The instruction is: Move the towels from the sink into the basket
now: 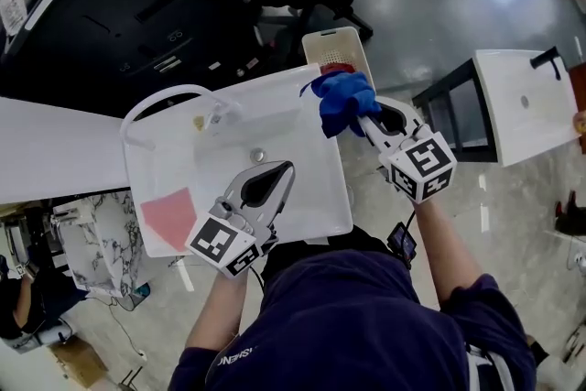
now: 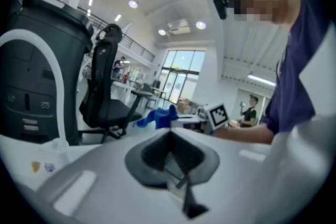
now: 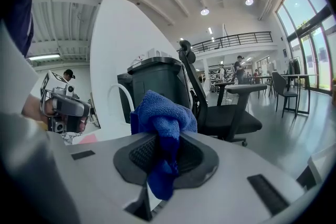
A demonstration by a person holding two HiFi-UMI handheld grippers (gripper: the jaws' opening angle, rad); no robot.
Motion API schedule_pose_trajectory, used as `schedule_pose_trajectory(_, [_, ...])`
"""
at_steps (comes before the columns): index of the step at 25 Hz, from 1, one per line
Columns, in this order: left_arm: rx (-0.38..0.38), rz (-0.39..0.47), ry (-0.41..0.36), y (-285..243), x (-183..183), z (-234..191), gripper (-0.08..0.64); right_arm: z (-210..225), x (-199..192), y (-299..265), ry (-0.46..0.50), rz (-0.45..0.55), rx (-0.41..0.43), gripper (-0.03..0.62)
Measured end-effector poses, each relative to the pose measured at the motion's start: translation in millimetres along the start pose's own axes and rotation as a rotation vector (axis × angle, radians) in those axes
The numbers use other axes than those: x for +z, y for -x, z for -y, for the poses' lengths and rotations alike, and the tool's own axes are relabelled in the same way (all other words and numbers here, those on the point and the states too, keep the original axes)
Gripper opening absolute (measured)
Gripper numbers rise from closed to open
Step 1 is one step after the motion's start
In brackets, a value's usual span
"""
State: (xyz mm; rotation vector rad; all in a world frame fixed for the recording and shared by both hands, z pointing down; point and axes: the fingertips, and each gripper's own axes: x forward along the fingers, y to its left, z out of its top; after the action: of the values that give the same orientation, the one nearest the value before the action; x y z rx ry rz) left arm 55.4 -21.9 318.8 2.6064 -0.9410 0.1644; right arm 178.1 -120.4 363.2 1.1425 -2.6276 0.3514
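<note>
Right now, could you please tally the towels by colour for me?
Blue towel: 1, clamped in the right gripper
Pink towel: 1, in the sink
Red towel: 1, in the basket, mostly hidden
Total: 3

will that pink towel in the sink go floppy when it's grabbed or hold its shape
Probably floppy: the pink towel lies flat and thin on the floor of the sink, and the blue towel bunches and droops from the pinch of the right gripper. Likely light too: that one pinch carries the whole blue towel.
</note>
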Motion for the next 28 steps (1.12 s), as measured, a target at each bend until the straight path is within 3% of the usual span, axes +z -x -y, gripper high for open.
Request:
schedule_pose_trajectory(12, [0.030, -0.025, 0.023, -46, -1, -3, 0.002, 69, -19, -21, -0.055, -0.024, -0.013, 0.058])
schedule_pose_trajectory(28, [0.122, -0.135, 0.088, -64, -29, -31, 0.003, 166, -68, -98, -0.097, -0.094, -0.068, 0.058])
